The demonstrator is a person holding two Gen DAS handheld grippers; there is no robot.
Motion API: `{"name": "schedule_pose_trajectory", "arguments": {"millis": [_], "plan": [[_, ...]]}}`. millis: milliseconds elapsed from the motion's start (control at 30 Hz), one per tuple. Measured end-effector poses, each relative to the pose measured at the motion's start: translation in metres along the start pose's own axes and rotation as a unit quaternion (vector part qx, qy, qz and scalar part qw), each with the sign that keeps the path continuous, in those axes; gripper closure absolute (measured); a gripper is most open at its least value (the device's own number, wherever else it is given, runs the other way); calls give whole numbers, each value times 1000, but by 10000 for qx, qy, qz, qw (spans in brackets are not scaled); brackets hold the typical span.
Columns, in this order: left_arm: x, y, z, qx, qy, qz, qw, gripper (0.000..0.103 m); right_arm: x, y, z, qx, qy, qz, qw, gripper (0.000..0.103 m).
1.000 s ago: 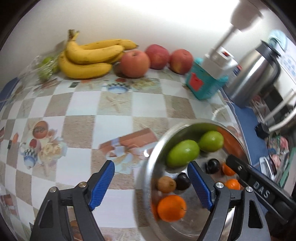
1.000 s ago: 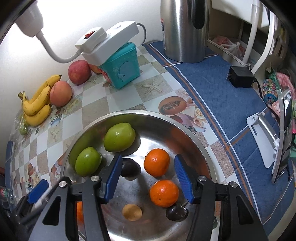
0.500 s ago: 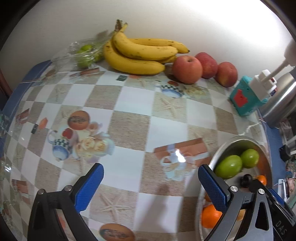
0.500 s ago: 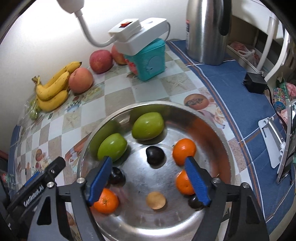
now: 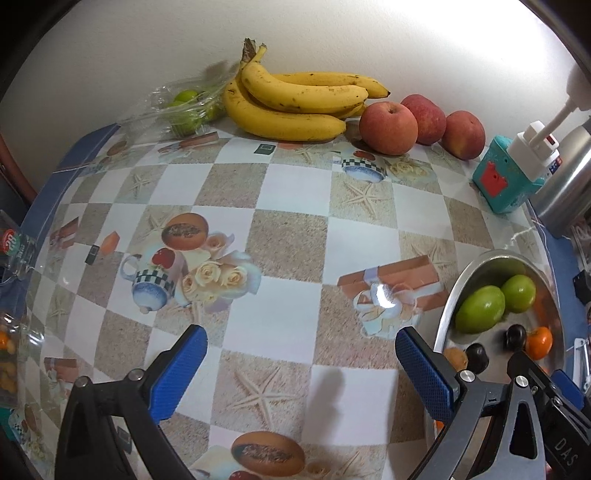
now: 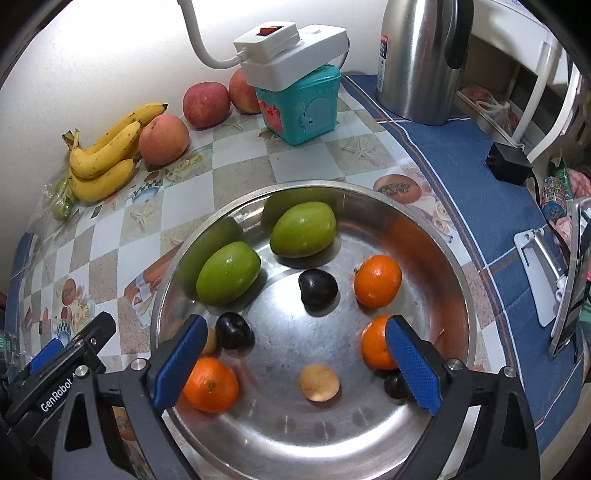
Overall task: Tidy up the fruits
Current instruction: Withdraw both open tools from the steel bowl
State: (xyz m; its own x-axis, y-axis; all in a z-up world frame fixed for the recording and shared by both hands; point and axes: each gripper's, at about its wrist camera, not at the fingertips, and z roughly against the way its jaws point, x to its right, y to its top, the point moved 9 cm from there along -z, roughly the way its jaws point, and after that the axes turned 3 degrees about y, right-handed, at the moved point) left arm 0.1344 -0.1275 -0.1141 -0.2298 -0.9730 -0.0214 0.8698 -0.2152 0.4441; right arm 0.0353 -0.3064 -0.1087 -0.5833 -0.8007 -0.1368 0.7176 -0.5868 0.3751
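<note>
Currently you are holding the left gripper (image 5: 301, 373) wide, empty; right gripper (image 6: 293, 358), jaws just opening, empty over the round steel bowl (image 6: 424, 221), whose two oval green fruits (image 6: 303, 229) are lying slantwise.

fruits (image 6: 229, 273) in bowl (image 6: 436, 236), bananas (image 6: 107, 155) behind

Plain white wall (image 5: 332, 33), patterned tablecloth (image 5: 288, 206)

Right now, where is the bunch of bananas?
The bananas lie at the far edge of the table against the wall, in the left wrist view near top centre, between a plastic bag of green fruit on their left and three apples on their right.
</note>
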Motion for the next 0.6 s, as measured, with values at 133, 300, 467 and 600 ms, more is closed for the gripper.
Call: {"name": "schedule_pose_trajectory", "arguments": {"millis": [133, 300, 467, 600], "plan": [[-11, -2, 9, 110, 99, -7, 9999, 0, -1, -10, 5, -24, -27, 35, 10000, 6], [-25, -7, 23, 259, 325, -66, 9991, 0, -5, -20, 15, 58, 33, 76, 9999, 6], [-37, -14, 34, 357, 553, -43, 9978, 0, -11, -29, 21, 74, 121, 129, 9998, 6], [-48, -25, 38, 281, 825, -45, 9962, 0, -18, -39, 25, 85, 161, 244, 9995, 6]]}}
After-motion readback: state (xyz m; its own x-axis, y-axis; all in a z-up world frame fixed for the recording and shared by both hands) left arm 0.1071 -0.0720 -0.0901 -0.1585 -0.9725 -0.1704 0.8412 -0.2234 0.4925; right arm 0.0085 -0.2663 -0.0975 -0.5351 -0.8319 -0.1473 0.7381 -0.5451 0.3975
